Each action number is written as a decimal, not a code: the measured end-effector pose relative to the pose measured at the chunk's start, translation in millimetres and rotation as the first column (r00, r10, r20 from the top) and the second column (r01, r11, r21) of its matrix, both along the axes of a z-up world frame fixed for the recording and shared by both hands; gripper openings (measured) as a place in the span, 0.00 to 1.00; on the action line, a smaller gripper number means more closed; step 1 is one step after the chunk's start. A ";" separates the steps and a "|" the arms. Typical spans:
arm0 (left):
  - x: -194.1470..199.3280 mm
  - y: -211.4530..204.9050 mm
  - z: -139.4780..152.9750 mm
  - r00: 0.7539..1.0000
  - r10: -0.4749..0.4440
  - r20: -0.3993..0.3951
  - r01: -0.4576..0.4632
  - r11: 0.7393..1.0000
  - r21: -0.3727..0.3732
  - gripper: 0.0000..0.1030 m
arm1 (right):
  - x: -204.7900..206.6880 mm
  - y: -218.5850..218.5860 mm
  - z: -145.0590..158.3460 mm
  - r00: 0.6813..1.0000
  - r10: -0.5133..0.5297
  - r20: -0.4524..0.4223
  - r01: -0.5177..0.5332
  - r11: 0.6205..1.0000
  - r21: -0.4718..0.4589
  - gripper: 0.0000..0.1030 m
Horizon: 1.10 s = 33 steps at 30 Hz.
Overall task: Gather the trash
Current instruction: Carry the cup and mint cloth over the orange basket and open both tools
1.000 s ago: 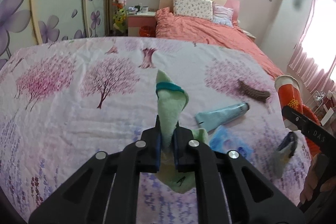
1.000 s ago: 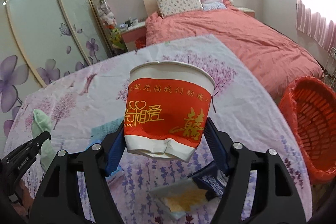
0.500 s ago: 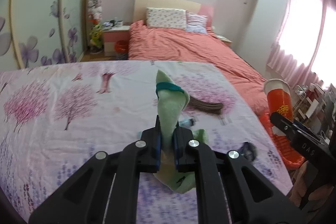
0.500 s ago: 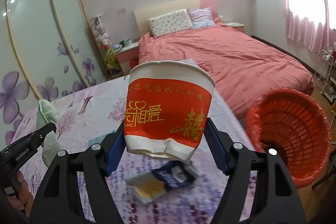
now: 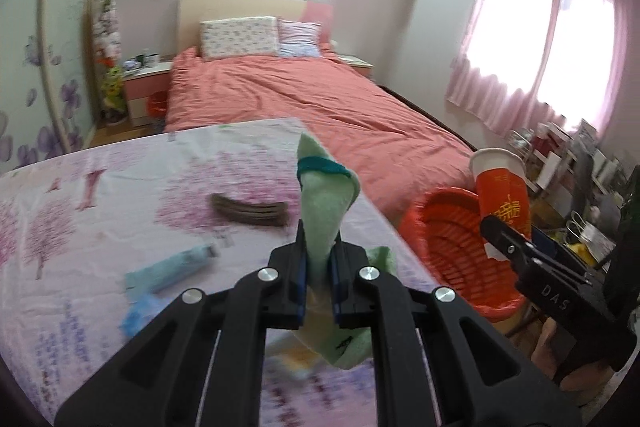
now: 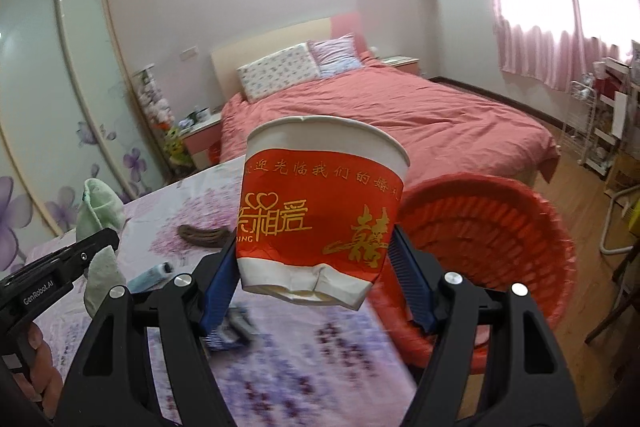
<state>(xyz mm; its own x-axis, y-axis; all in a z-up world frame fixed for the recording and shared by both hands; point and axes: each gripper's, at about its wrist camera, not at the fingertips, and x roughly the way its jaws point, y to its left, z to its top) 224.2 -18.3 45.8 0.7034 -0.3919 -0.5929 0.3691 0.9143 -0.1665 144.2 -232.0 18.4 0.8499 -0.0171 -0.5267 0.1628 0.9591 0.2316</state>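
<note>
My right tool (image 6: pixel 316 287) is clamped on a paper cup (image 6: pixel 320 223), red band with gold characters, white rim, and the bottom edge is crumpled and dented where the blue pads squeeze it. It's held up in the air right next to the red basket (image 6: pixel 500 239), which sits just off the edge of the counter (image 5: pixel 100 227). My left tool (image 5: pixel 318 267) is pinched tight on a pale green sock (image 5: pixel 326 211) with a teal stripe near its top; the sock sticks up between the fingers and its lower end droops under them. The near part of the counter is smeared with blur, so the blue wrapper thing (image 5: pixel 138 313) by my left tool is hard to read, and the cup blocks a chunk of the basket in the right view. Also on the floral cloth: a light blue tube (image 5: pixel 172 265) and a dark brown curved comb-like thing (image 5: pixel 250 213), well apart from the basket. A bed (image 5: pixel 304 95) with a coral cover sits behind.
</note>
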 end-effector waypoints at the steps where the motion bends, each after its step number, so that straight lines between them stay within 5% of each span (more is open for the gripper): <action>1: 1.5 -12.3 -0.6 1.000 -0.019 -0.003 0.019 1.000 0.000 0.10 | -2.1 -7.1 -1.1 1.000 -0.014 0.001 0.014 1.000 -0.006 0.68; 15: 16.8 -161.3 -27.7 0.962 -0.270 -0.045 0.270 0.963 0.005 0.10 | -17.6 -101.6 -27.7 0.979 -0.202 -0.026 0.202 0.979 -0.016 0.69; 28: 35.1 -224.6 -56.7 0.937 -0.334 -0.100 0.338 0.941 0.022 0.11 | -10.8 -136.0 -45.2 0.970 -0.238 -0.047 0.241 0.969 0.061 0.69; 33: 44.5 -229.1 -69.1 0.941 -0.312 -0.128 0.321 0.946 0.050 0.36 | -5.4 -142.8 -52.0 0.974 -0.219 -0.064 0.223 0.972 0.072 0.70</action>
<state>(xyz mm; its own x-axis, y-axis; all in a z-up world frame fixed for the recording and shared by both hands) 268.7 -247.4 -23.3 0.4744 -0.5380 -0.6968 0.6231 0.7643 -0.1660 138.8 -374.8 -33.6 0.7991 -0.1584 -0.5800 0.3836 0.8771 0.2890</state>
